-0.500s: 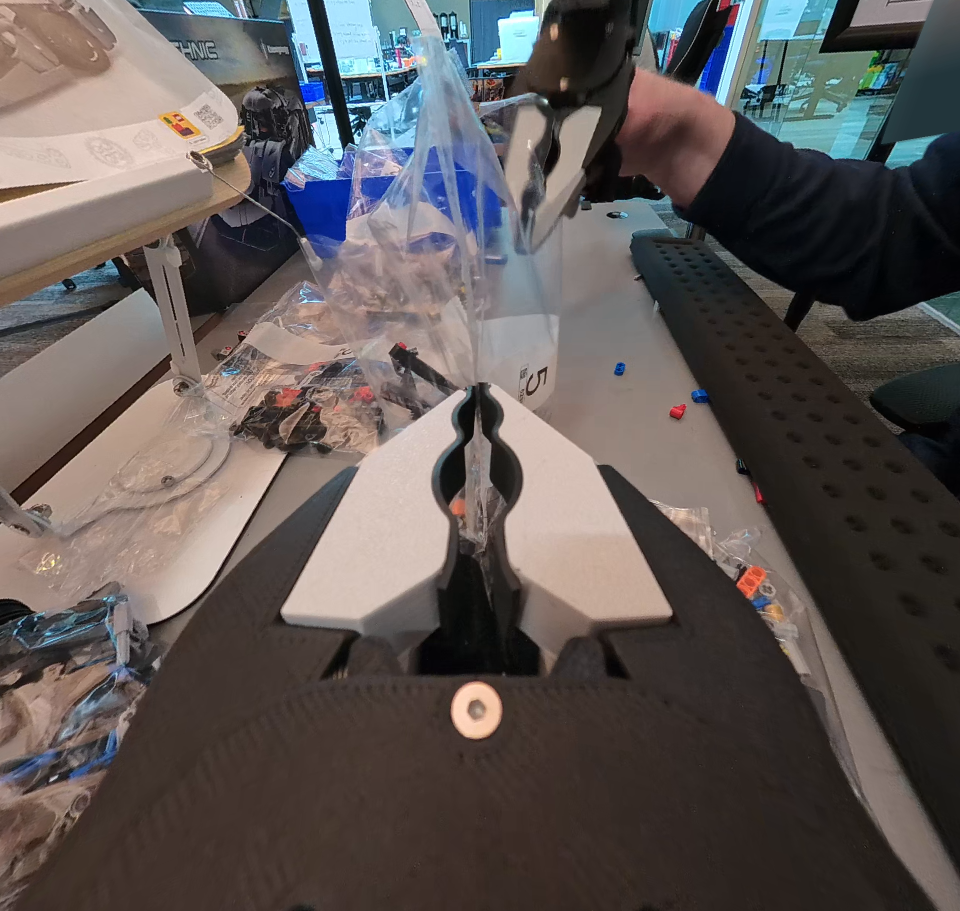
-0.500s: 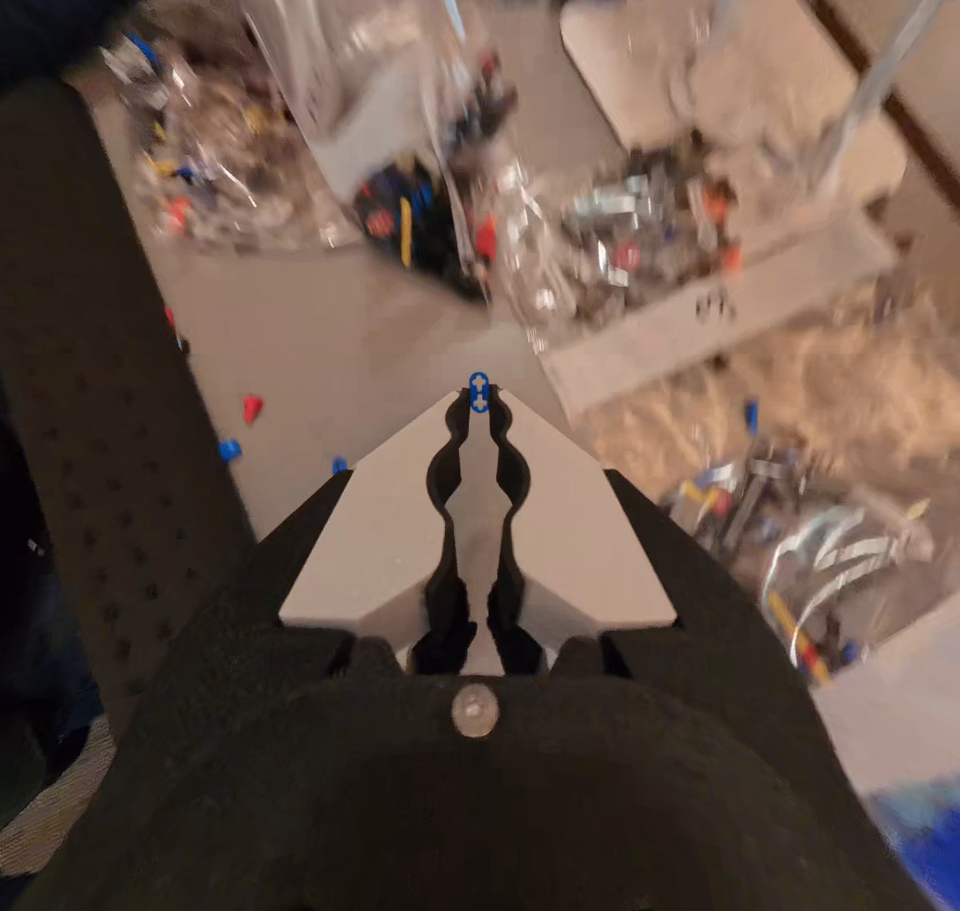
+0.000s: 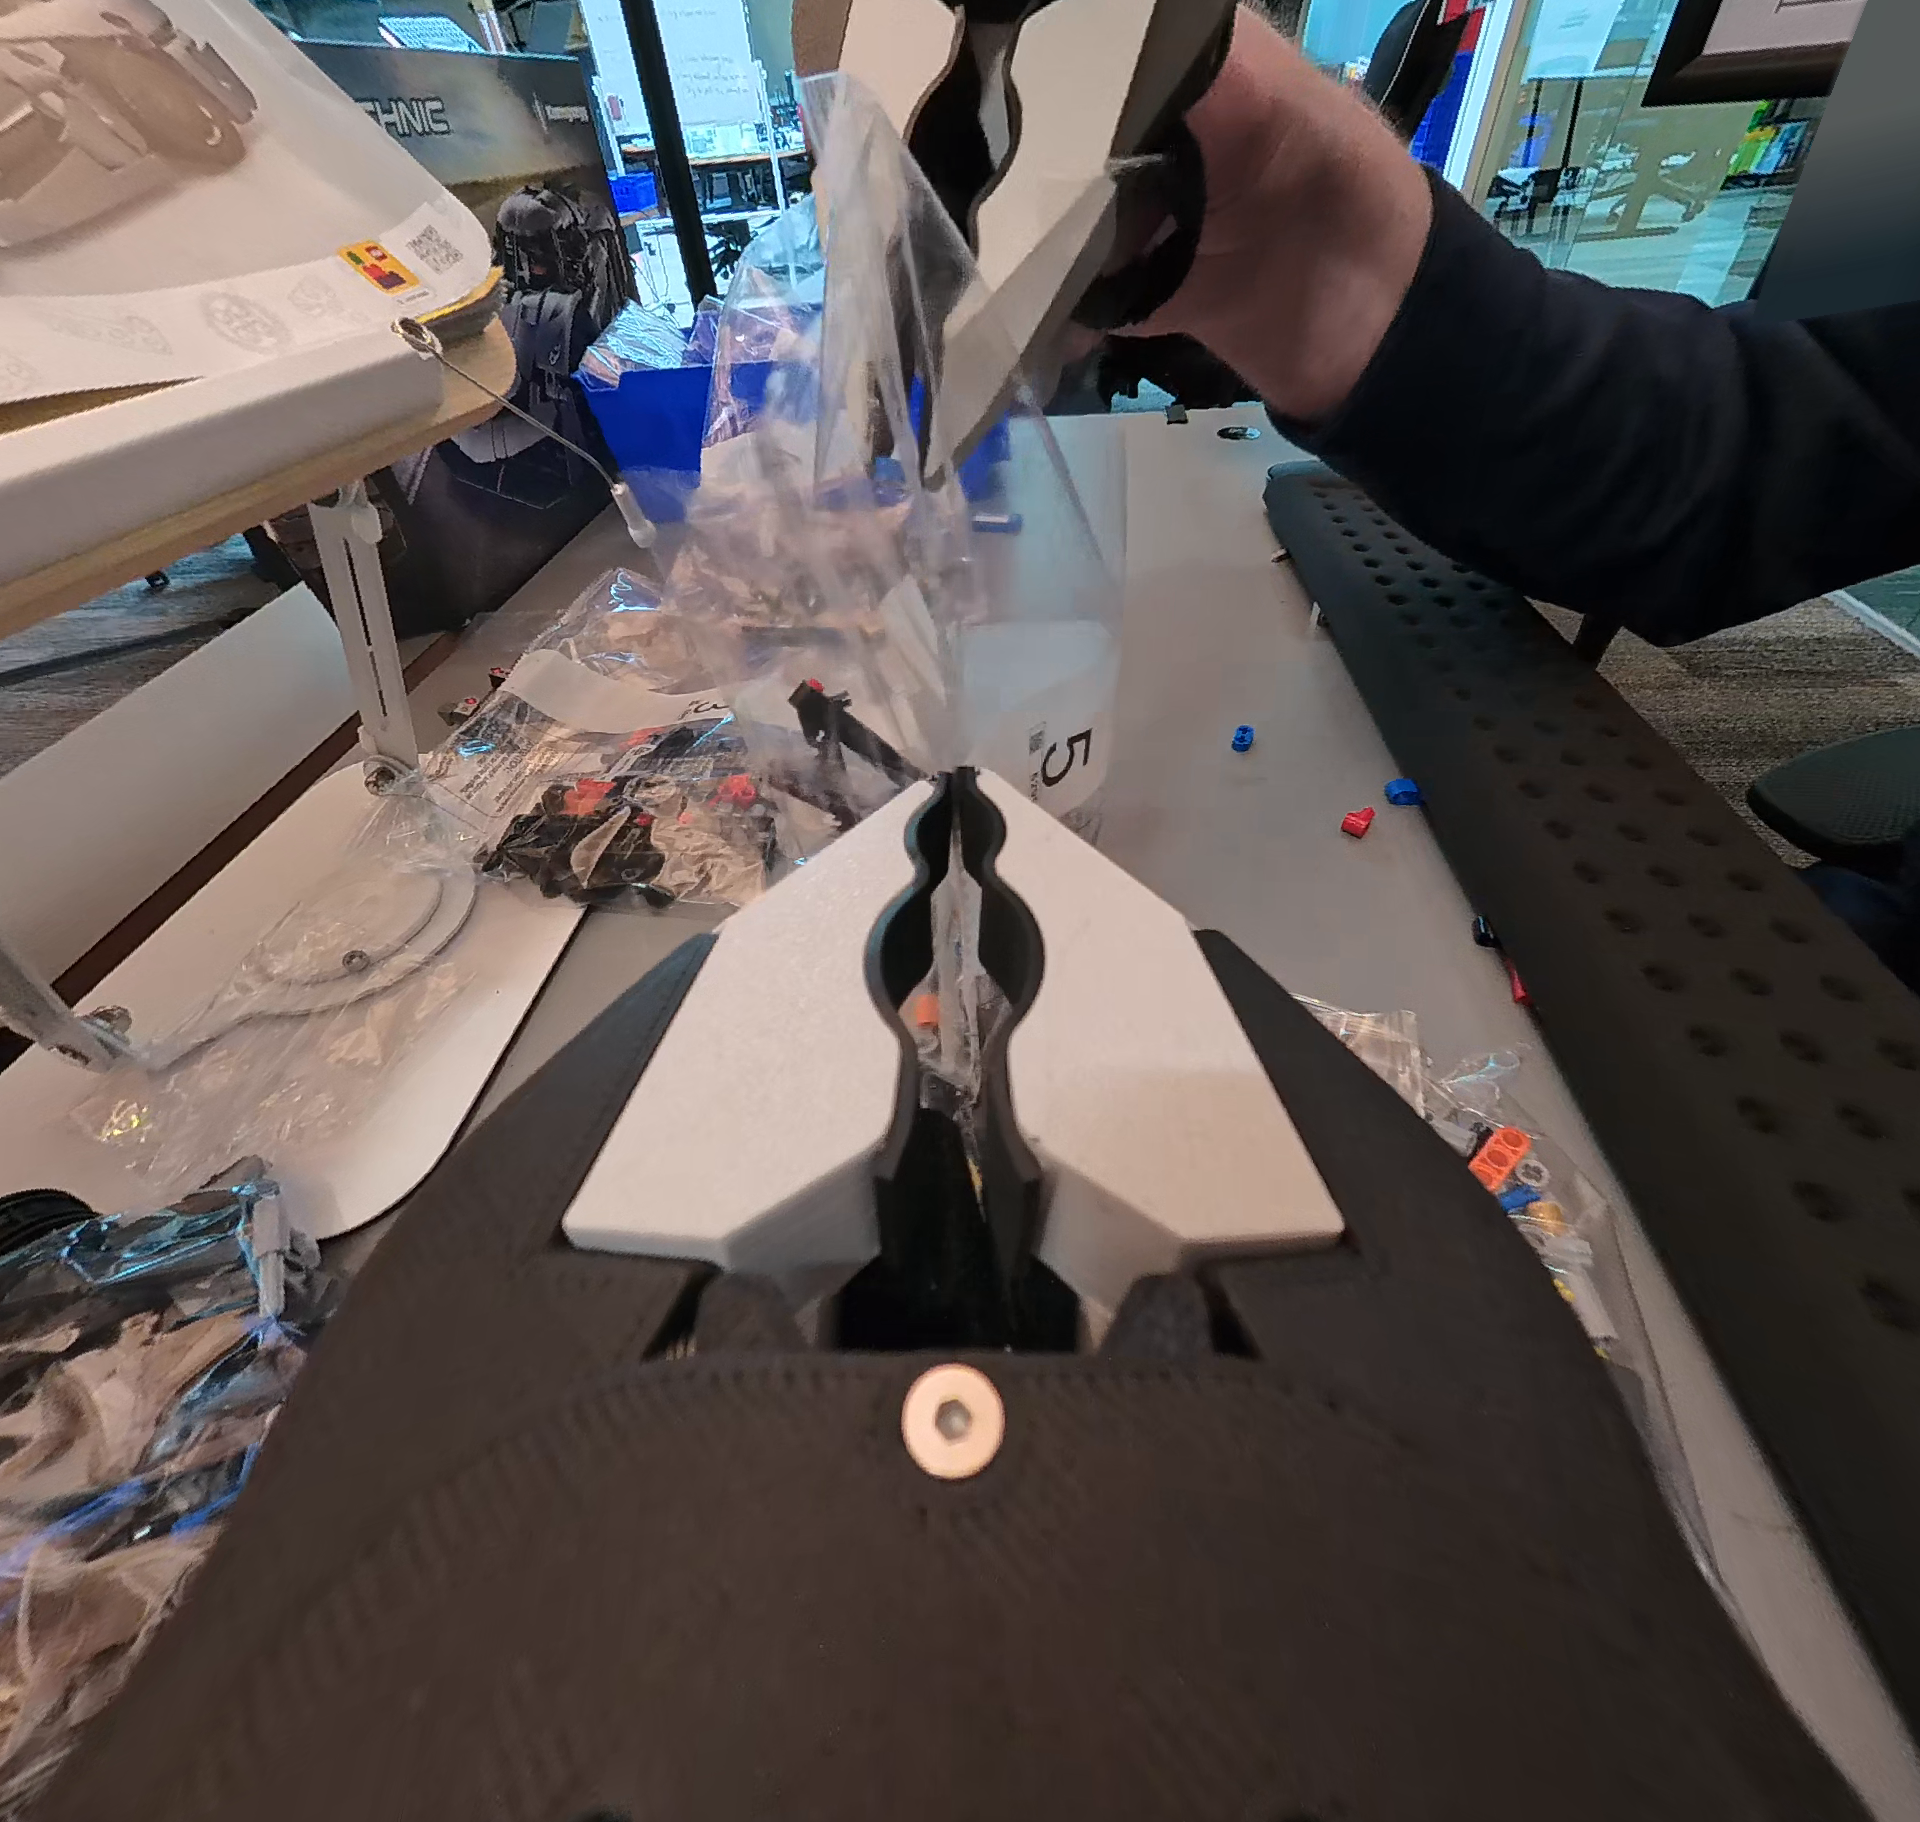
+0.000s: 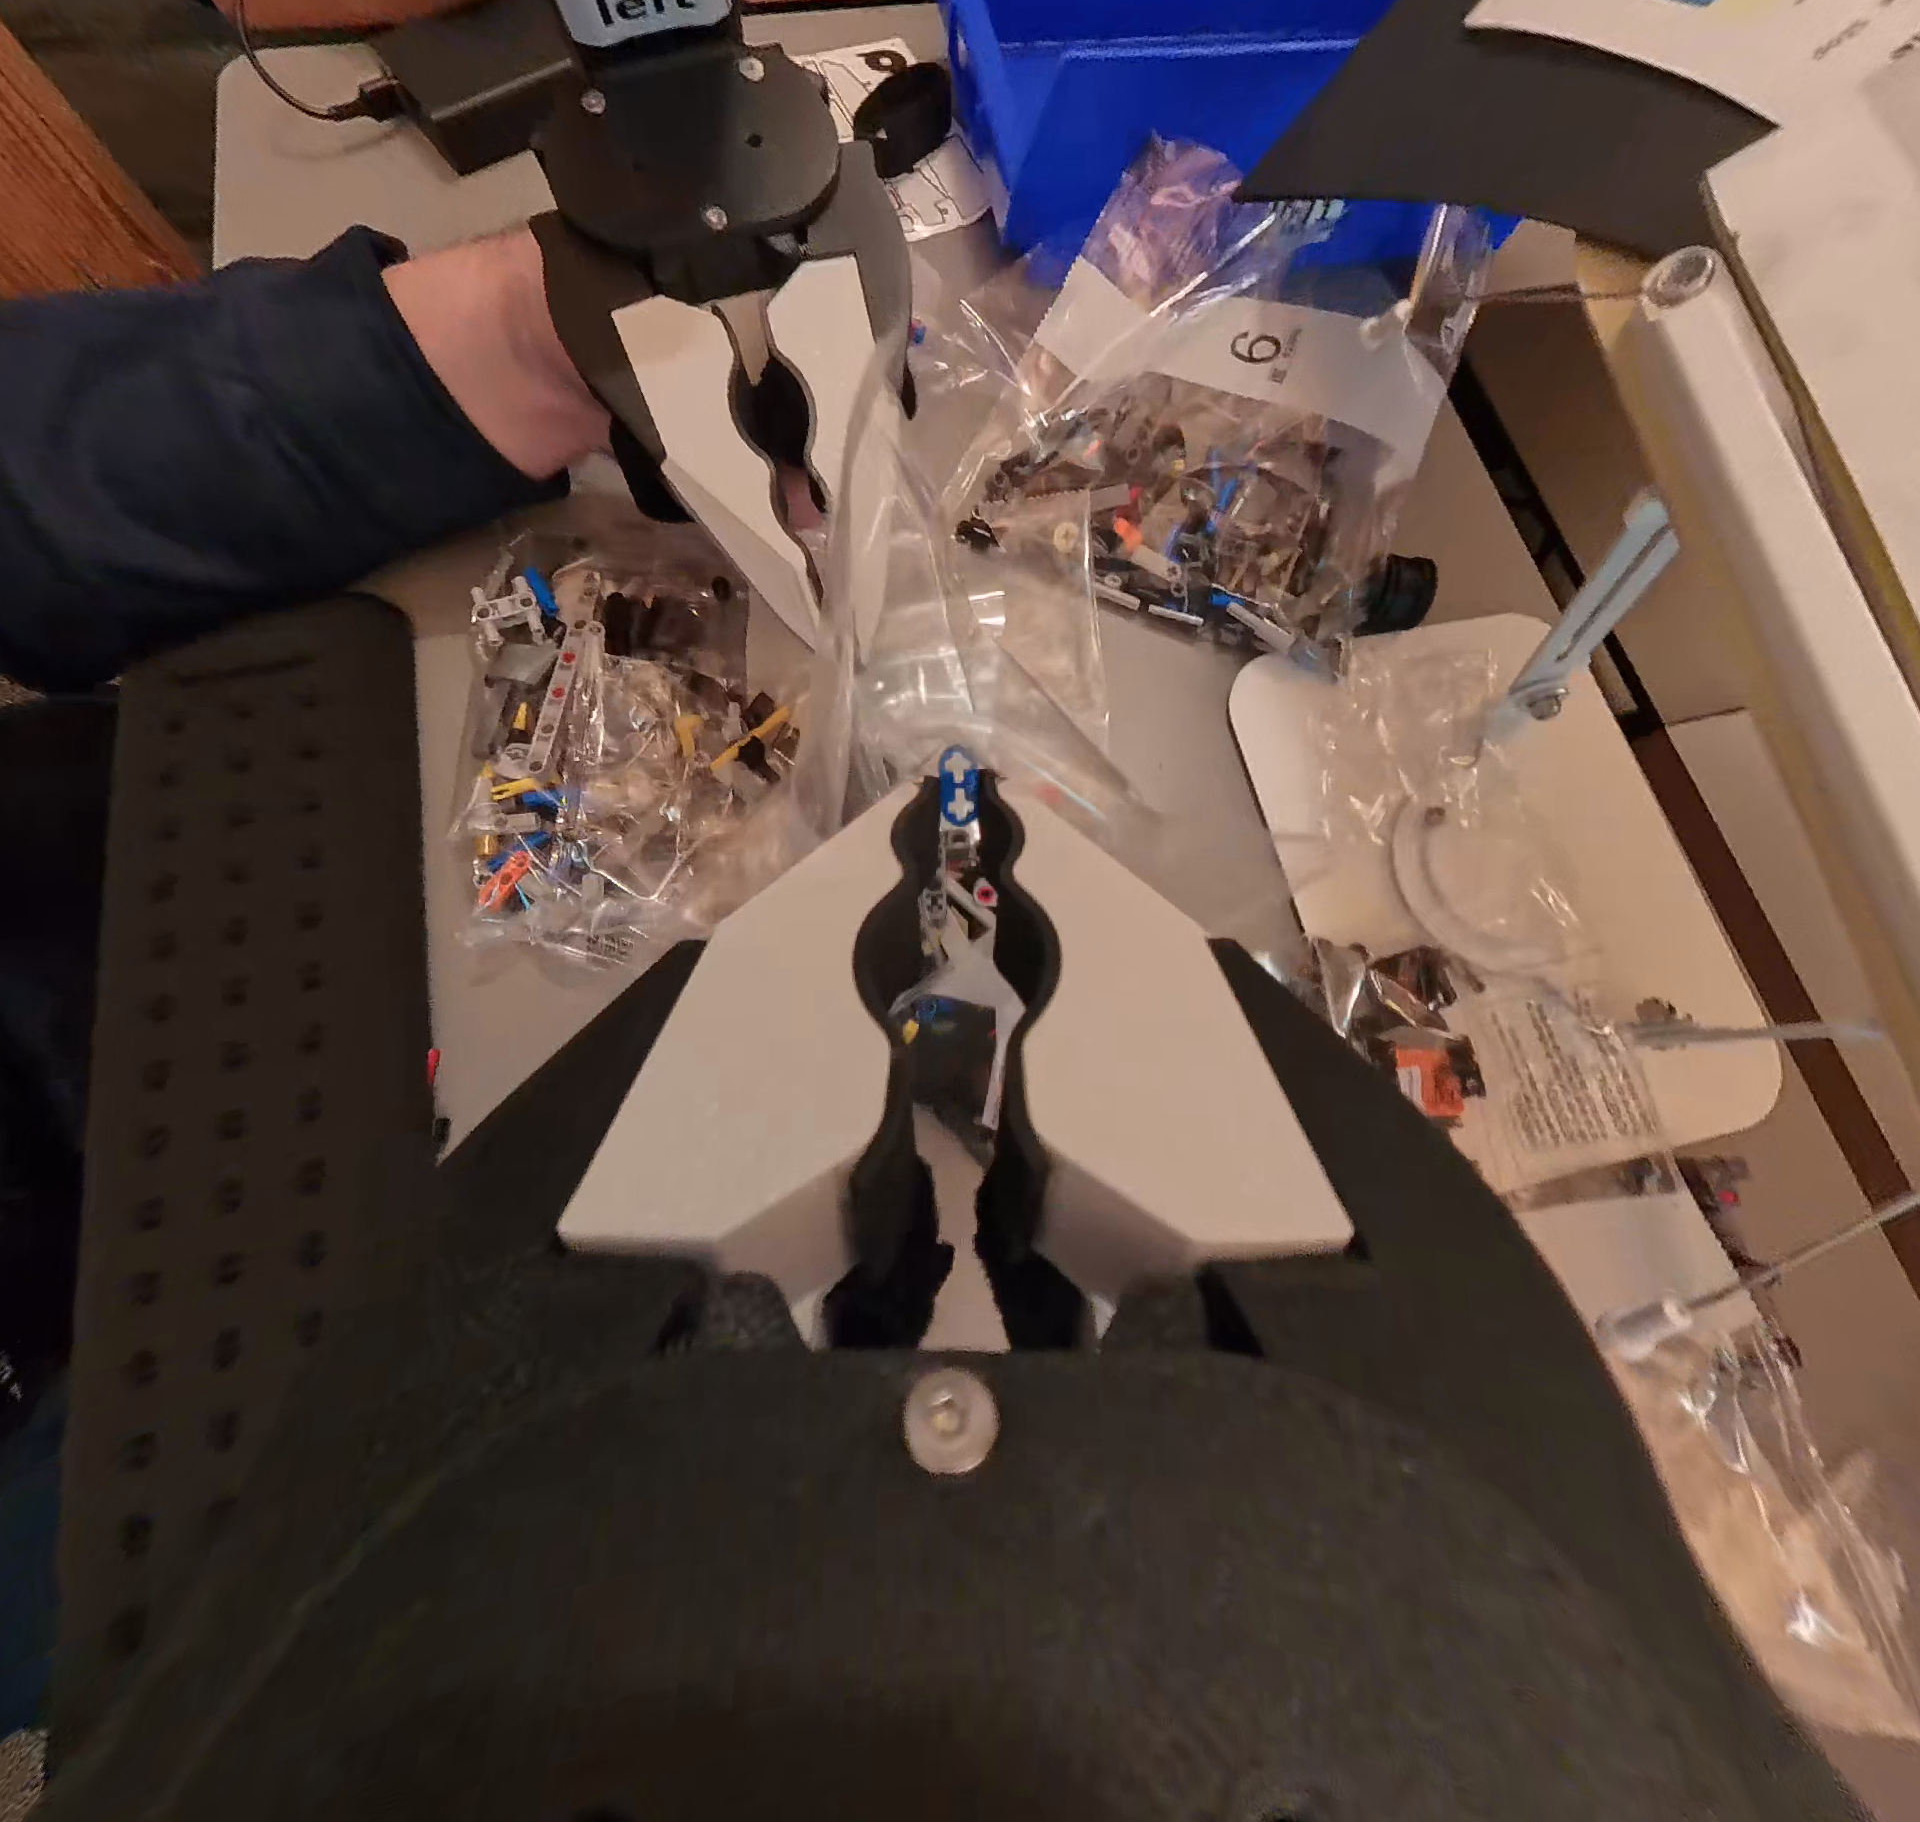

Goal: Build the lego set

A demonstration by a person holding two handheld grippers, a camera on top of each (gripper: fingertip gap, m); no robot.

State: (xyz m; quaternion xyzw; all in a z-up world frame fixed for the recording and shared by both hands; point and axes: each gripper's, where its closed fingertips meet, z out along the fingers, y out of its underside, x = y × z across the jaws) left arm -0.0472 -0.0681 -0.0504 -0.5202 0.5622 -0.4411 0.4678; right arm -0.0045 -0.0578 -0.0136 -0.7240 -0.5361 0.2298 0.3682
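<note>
two grippers are in use over a grey table [image 3: 1226,629] littered with sealed parts bags. largest item near me: a black perforated pad [image 3: 1662,837] along the table's right edge in my left wrist view. a blue bin [image 4: 1174,37] stands at the far side, with a numbered bag of mixed pieces [image 4: 1195,484] lying just in front of it. a second bag of small parts [image 4: 613,764] rests beside the pad.

my left gripper [image 3: 956,785] has its jaws pressed together on the twisted lower end of a clear plastic bag [image 3: 894,525], which rises from the tips, stretched up toward my right gripper [image 3: 940,442]. the right gripper hangs above, tilted downward, held by a hand [image 3: 1288,214] in a dark sleeve.

my right gripper's jaws are nearly together, clamped on a small blue lego beam [image 4: 958,785] that projects just past the tips. whether the bag film is also caught between these jaws is unclear; it lies directly against them.

loose blue and red pieces [image 3: 1356,822] sit on the table near the pad.
</note>
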